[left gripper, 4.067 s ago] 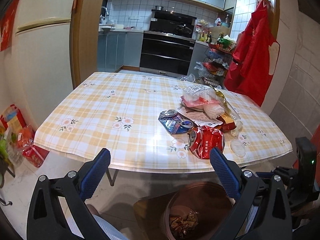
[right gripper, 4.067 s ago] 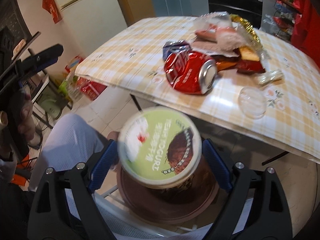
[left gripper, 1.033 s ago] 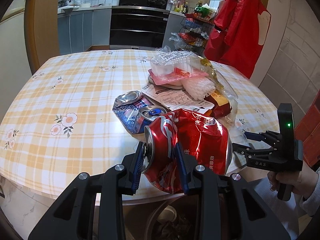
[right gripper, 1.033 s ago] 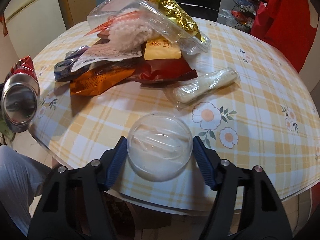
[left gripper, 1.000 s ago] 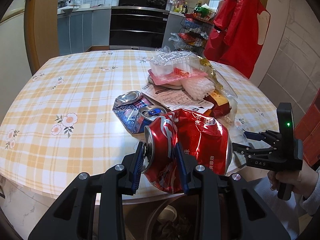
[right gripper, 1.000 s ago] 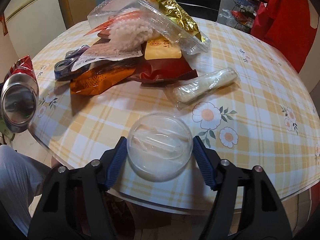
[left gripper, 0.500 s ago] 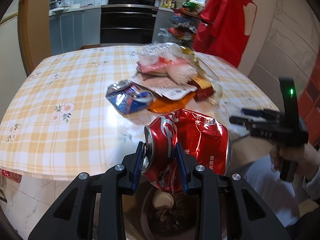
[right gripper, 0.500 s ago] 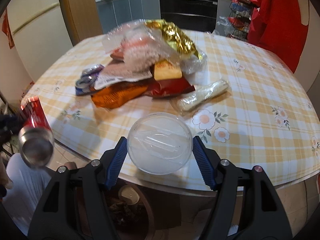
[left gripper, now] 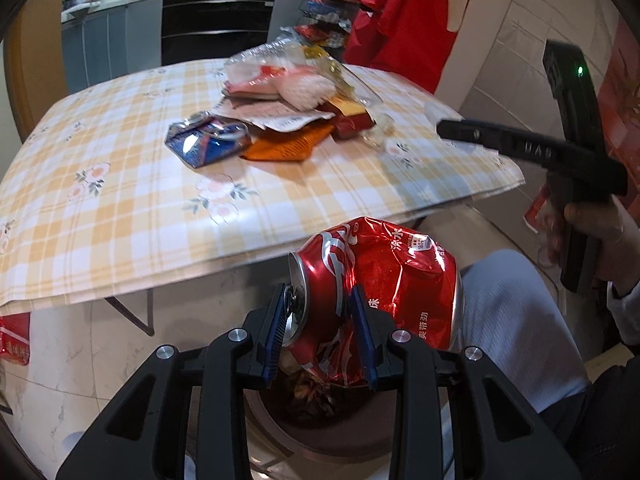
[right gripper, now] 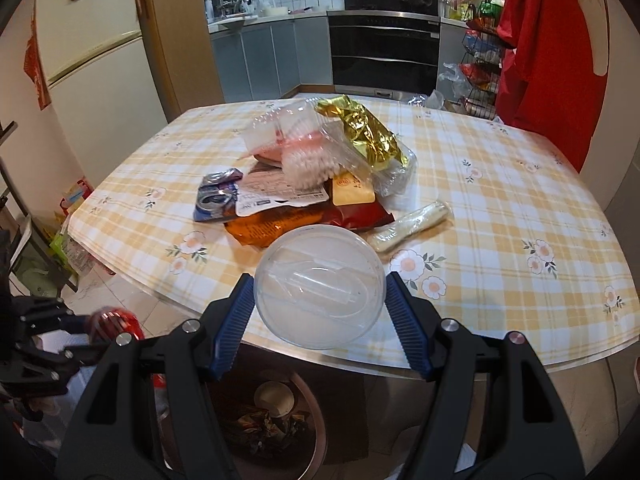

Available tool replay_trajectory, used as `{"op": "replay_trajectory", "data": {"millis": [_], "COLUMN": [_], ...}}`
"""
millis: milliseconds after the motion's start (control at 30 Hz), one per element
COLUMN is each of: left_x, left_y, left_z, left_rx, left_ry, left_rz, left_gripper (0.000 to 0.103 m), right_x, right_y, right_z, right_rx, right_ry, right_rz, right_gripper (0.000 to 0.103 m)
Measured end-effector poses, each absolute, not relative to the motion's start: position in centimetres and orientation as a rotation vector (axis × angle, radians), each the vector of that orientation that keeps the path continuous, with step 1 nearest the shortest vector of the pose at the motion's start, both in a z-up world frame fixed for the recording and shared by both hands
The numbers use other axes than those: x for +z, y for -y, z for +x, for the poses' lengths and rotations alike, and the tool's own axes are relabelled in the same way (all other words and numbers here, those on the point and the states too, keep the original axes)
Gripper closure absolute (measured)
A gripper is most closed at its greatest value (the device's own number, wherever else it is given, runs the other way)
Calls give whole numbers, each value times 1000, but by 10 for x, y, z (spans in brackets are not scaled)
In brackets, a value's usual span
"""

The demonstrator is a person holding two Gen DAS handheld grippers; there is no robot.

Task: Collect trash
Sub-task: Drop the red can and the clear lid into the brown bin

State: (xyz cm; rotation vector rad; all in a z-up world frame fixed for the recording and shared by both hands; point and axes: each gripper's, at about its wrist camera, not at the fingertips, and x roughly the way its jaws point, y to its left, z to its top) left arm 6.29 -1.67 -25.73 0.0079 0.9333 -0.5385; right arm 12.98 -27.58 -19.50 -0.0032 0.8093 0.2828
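The left gripper [left gripper: 320, 328] pinches a crushed red can [left gripper: 376, 292] above the brown bin [left gripper: 320, 432], off the table [left gripper: 120, 216]; the right gripper [right gripper: 320, 320] clamps a clear plastic lid [right gripper: 320, 286] over the table's near edge; remaining wrappers [right gripper: 320, 168] lie heaped mid-table.

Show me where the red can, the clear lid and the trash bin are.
red can [left gripper: 404, 276]: left wrist view, on its crumpled side wall.
clear lid [right gripper: 320, 286]: right wrist view, on its domed middle.
trash bin [right gripper: 320, 446]: right wrist view, on its right rim.
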Motion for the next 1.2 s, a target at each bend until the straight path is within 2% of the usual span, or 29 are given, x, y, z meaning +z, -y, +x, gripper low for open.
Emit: {"op": "replay_trajectory", "data": {"millis": [33,67,100,167,467,700,1200], "left_x": [-259,-260,-261,-260,-235,-210,-205], "left_y": [18,19,18,13,-20,-47,-66], "left_z": [61,60,58,55,60,61,55], "left_rx": [-545,-553,-559,-543,-416,-263,-143], "left_ry": [-943,-952,-953,-935,-841,-745,-704], "left_rz": [8,9,5,-21,-131,-138,-127], "left_gripper": [71,66,54,41,13,6,6], "right_x": [-194,-192,-191,-189,-188,-196,-217], "right_y": [275,274,274,274,266,256,229], "right_z": [128,126,125,122,108,95,73], "right_rx": [285,286,287,290,330,369,463], "right_ry": [-807,-805,-804,-803,-821,-864,-969], "right_rz": [-3,-3,-4,-3,-6,-30,-87], "right_gripper": [36,36,36,36,36,36,36]}}
